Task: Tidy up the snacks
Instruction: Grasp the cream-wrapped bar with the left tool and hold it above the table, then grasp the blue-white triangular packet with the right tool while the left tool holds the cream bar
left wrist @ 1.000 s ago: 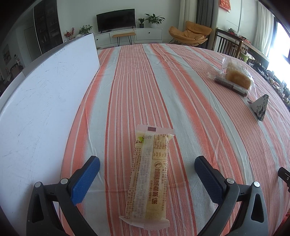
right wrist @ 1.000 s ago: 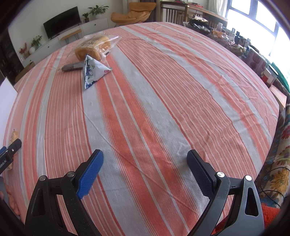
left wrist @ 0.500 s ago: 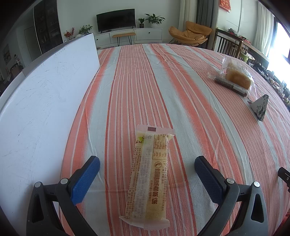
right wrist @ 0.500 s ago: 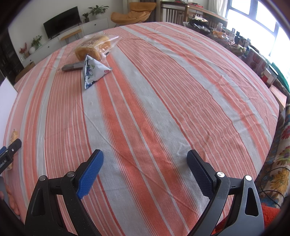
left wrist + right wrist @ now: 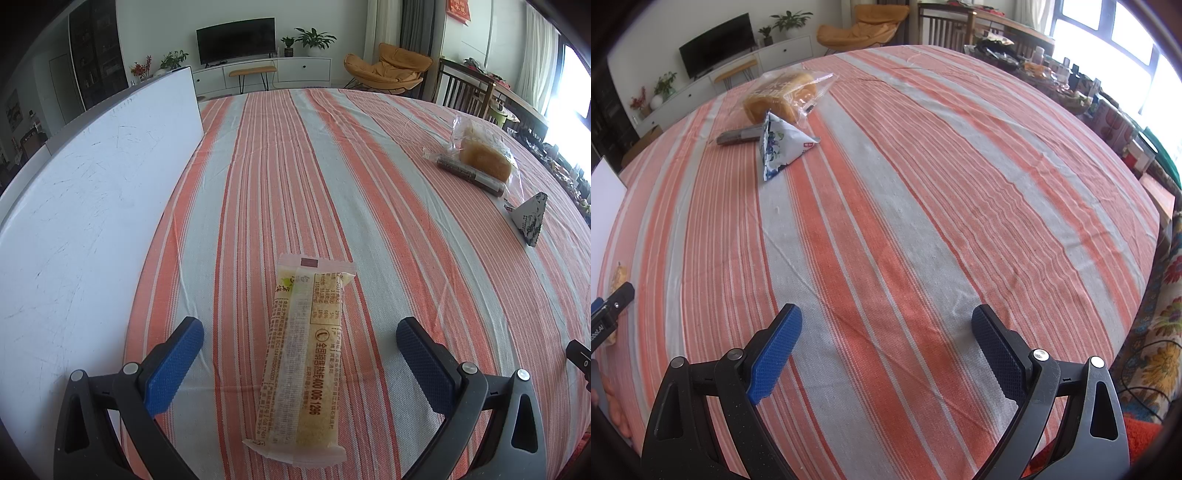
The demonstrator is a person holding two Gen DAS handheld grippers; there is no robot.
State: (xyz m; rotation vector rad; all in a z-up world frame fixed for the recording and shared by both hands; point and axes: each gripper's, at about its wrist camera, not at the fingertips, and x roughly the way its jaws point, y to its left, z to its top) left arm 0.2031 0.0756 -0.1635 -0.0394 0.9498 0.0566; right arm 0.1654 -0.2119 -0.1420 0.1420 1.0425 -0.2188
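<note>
A long yellowish snack bar (image 5: 306, 354) in a clear printed wrapper lies on the striped tablecloth (image 5: 295, 166), between the open fingers of my left gripper (image 5: 299, 343) without touching them. Far right in the left wrist view lie a bagged bread loaf (image 5: 484, 153), a dark thin stick pack (image 5: 469, 173) and a triangular blue-and-white pouch (image 5: 532, 218). The right wrist view shows the same loaf (image 5: 783, 96), stick pack (image 5: 738, 134) and pouch (image 5: 779, 147) at the far left. My right gripper (image 5: 886, 336) is open over bare cloth.
A white board (image 5: 85, 206) stands along the table's left side. The table's right edge (image 5: 1156, 236) drops to a floral cover and a cluttered side table. A television, plants and an orange chair stand beyond the far end.
</note>
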